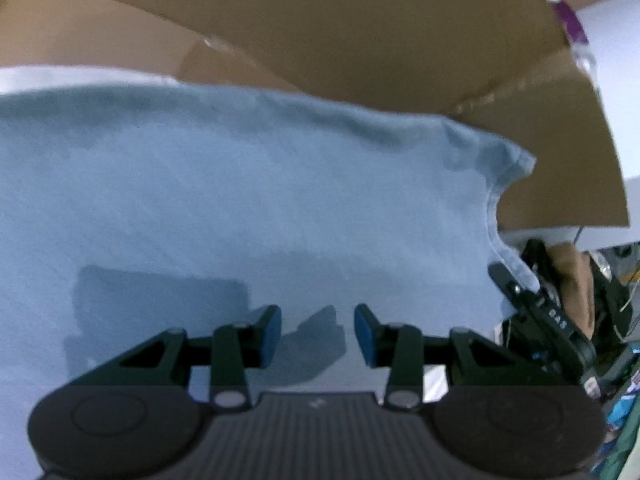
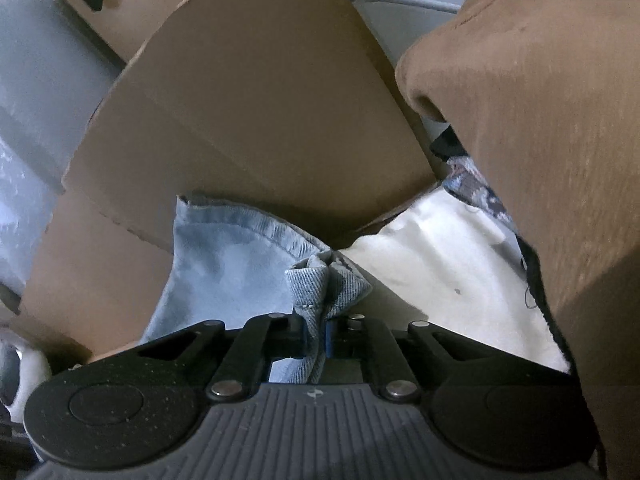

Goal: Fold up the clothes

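A light blue garment (image 1: 240,200) lies spread flat and fills most of the left wrist view. My left gripper (image 1: 318,328) hovers just over it, open, with nothing between its blue pads. At that view's right edge my right gripper (image 1: 508,280) meets the garment's curved edge. In the right wrist view, my right gripper (image 2: 316,336) is shut on a bunched fold of the blue garment's hemmed edge (image 2: 328,280). The rest of the blue cloth (image 2: 224,264) trails off to the left below the fingers.
Brown cardboard box flaps (image 1: 360,40) (image 2: 260,100) rise right behind the garment. A brown cloth (image 2: 540,160) hangs close on the right. Under it lie a white cloth (image 2: 440,264) and a bit of patterned fabric (image 2: 472,180).
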Demonstrator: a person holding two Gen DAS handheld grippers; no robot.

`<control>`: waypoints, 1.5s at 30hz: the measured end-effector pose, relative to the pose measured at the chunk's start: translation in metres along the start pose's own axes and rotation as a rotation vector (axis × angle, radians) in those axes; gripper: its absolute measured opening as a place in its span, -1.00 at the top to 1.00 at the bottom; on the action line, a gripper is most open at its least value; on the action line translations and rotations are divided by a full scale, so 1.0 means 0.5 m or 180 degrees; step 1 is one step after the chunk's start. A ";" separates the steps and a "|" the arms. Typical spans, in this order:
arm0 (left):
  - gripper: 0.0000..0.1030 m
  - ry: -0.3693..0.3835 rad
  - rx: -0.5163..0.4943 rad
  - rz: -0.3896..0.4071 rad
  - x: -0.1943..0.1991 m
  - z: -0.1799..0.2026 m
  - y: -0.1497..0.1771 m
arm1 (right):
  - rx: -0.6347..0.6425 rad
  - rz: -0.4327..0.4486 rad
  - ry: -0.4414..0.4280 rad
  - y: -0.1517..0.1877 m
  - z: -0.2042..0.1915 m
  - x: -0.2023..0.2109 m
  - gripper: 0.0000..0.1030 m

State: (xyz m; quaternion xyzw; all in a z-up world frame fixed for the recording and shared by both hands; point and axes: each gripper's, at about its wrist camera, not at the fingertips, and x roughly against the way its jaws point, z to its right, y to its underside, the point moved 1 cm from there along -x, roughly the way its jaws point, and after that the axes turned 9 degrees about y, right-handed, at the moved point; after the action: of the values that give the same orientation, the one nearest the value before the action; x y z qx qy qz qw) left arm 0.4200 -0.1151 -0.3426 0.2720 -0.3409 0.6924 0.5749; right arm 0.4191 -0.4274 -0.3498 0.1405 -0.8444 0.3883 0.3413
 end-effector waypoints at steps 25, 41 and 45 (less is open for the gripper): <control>-0.28 -0.0772 -0.0079 0.0548 0.405 -0.287 0.120 | -0.0032 -0.0181 0.0211 -0.039 -0.031 0.038 0.88; -0.37 -0.1242 0.0057 0.0843 0.535 -0.347 0.408 | 0.0044 -0.0199 0.0354 -0.054 -0.079 0.074 0.89; -0.36 -0.1217 0.0168 0.0837 0.511 -0.357 0.457 | 0.0054 -0.0224 0.0393 -0.064 -0.085 0.076 0.89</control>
State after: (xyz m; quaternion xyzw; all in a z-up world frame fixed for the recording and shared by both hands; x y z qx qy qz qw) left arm 0.1497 0.1565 -0.2935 0.3664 -0.4578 0.7058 0.3973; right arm 0.4271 -0.4154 -0.2861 0.1488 -0.8129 0.3911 0.4050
